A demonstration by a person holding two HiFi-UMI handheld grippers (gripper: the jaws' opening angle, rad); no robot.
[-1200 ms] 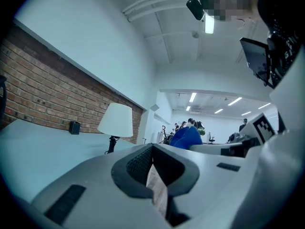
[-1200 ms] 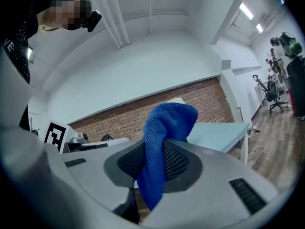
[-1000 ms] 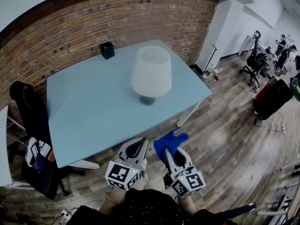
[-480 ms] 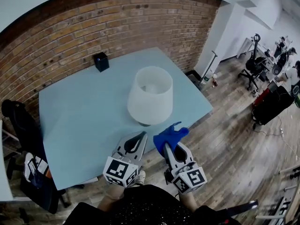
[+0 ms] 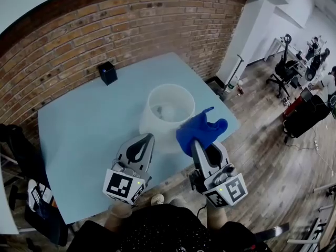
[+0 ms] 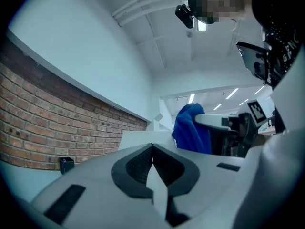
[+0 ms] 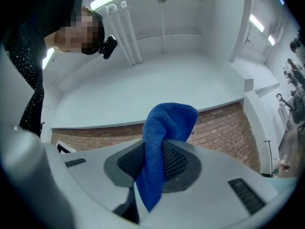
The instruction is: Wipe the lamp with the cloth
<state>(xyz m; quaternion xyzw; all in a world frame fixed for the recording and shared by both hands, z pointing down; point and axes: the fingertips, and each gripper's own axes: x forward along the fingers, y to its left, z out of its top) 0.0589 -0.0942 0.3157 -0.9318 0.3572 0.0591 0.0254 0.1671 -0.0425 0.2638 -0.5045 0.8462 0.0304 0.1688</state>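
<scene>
The right gripper (image 7: 159, 148) is clamping the blue cloth (image 7: 167, 120), plain in its own view, while the head view is showing the white lamp (image 5: 167, 114) near the table's (image 5: 79, 135) front edge, just beyond the closed, empty left gripper (image 5: 143, 142), with a black box (image 5: 108, 73) at the far edge.

An open-plan office: black swivel chairs (image 5: 284, 71) at two o'clock, a red brick wall (image 5: 105, 30) at twelve, grey wood-plank floor (image 5: 262, 156).

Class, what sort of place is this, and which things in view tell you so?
Probably an office or lab workspace: a light blue table by a brick wall, an office chair further back, and a wood floor.
</scene>
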